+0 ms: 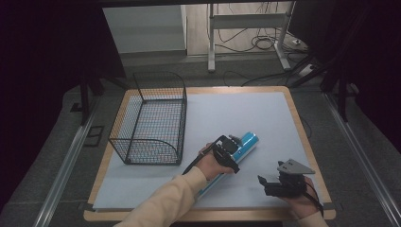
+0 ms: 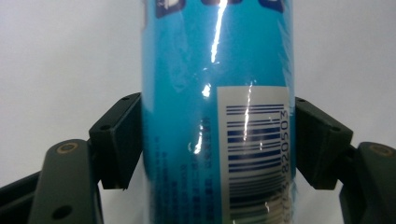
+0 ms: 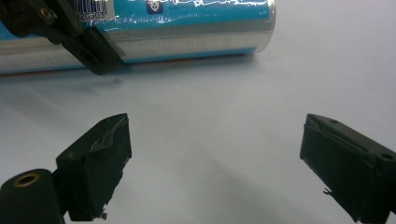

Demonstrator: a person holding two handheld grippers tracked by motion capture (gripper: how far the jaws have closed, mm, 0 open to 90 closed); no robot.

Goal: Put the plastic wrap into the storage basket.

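Left gripper view: left gripper (image 2: 218, 140) clamps the glossy blue foil-wrapped tube (image 2: 219, 70) (slick film); it could slip. Right gripper (image 3: 215, 158) gapes wide, holding nothing.

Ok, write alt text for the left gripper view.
A shiny blue tube with a barcode label lies on a pale grey table and runs up the middle of the frame. The left gripper has its two black jaws closed against the tube's sides.
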